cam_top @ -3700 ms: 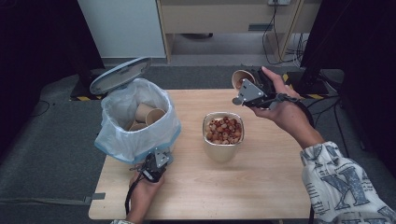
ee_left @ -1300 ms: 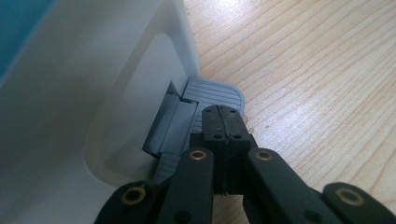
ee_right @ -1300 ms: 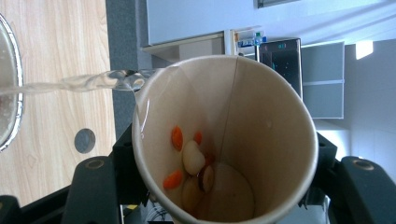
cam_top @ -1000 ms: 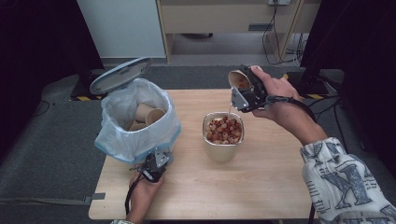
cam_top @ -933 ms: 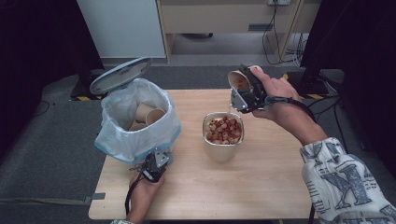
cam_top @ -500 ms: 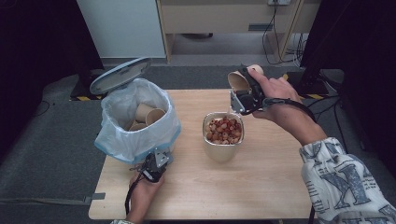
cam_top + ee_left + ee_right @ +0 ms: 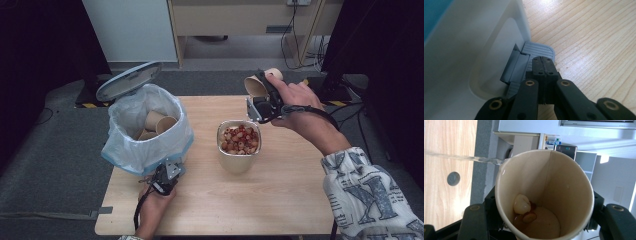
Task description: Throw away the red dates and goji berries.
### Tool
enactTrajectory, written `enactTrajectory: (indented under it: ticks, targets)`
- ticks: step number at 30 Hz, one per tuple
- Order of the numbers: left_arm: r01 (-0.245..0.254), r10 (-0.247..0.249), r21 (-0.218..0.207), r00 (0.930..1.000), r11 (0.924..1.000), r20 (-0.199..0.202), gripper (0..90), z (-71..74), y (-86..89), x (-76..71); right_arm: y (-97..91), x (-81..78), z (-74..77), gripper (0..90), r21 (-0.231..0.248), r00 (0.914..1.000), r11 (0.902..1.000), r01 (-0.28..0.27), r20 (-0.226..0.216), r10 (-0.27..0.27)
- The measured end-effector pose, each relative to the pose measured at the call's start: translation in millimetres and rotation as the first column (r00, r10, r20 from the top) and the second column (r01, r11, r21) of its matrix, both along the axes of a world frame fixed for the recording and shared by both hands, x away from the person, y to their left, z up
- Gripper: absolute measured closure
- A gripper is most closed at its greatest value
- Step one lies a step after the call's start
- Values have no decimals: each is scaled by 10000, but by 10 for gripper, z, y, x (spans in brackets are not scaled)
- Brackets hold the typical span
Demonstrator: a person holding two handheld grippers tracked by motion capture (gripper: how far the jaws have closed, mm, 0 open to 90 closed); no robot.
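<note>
Pedal bin [image 7: 150, 131] at tabletop [image 7: 280, 200] left, lid up, paper cups inside; left gripper [image 7: 543, 62], jaws clenched empty, pressing its pedal [image 7: 537, 51]. Steel container [image 7: 239, 145] mid-table, full of reddish scraps. Above it, right gripper [image 7: 260, 102] grasping tipped paper cup [image 7: 544, 195], seemingly a few scraps left; best tipped further, pedal kept down.

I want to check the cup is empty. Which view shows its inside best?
The right gripper view: it looks straight into the cup, where a few bits cling near the bottom. The high view shows the cup tilted, small, from outside. The left gripper view faces the bin pedal.
</note>
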State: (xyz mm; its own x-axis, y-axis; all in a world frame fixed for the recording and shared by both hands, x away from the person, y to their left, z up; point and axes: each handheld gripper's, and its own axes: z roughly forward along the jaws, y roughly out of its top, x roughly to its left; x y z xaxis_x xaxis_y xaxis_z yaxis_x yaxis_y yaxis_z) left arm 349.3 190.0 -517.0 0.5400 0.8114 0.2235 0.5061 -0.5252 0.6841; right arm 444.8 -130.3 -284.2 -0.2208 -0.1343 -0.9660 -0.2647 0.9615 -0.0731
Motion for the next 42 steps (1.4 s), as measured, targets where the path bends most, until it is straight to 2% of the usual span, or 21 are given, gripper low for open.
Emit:
enactTrajectory:
  ticks: [4, 7, 11, 13, 42]
  targets:
    - [-4, 4, 0, 10000, 10000, 1, 898, 0, 0, 0, 19, -15, -4, 363, -589, 9994, 9983, 27, 342, -7]
    - [-2, 2, 4, 10000, 10000, 2, 898, 0, 0, 0, 32, -26, -4, 363, -715, 9991, 9974, 3, 426, 27]
    - [-5, 5, 5, 10000, 10000, 2, 898, 0, -1, 0, 49, -34, -38, 363, -1402, 9970, 9901, 29, 775, 81]
    - [-3, 3, 4, 10000, 10000, 4, 898, 0, -1, 0, 56, -33, -56, 363, -1586, 9963, 9873, -13, 848, 149]
    - [1, -1, 9, 10000, 10000, 7, 898, 0, -1, 0, 35, -48, -21, 363, -1617, 9943, 9868, -5, 1047, 177]
